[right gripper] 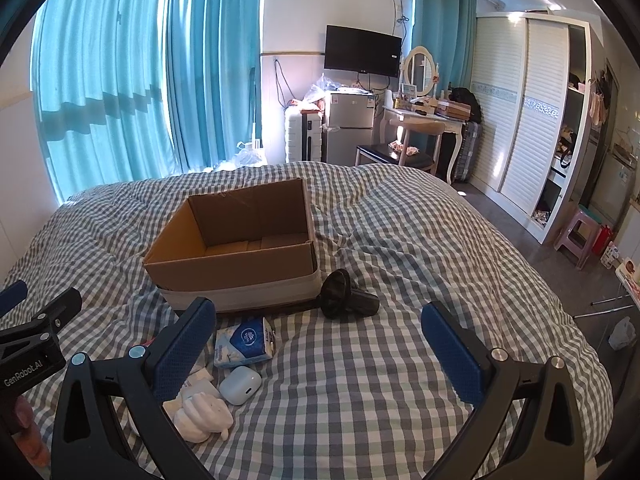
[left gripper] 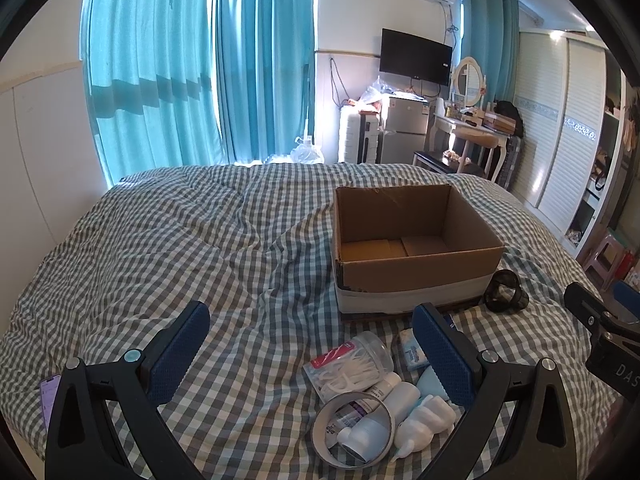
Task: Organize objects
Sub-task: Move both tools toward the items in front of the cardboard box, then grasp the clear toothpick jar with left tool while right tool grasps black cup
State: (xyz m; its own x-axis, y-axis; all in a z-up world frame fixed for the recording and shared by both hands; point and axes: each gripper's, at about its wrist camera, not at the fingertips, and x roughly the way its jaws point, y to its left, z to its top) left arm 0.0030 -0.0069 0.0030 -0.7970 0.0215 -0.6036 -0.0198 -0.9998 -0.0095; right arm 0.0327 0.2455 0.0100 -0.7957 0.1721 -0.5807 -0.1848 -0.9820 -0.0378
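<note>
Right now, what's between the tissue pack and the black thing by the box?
Only bare checked bedcover lies between the tissue pack and the black object; the right wrist view shows it.
</note>
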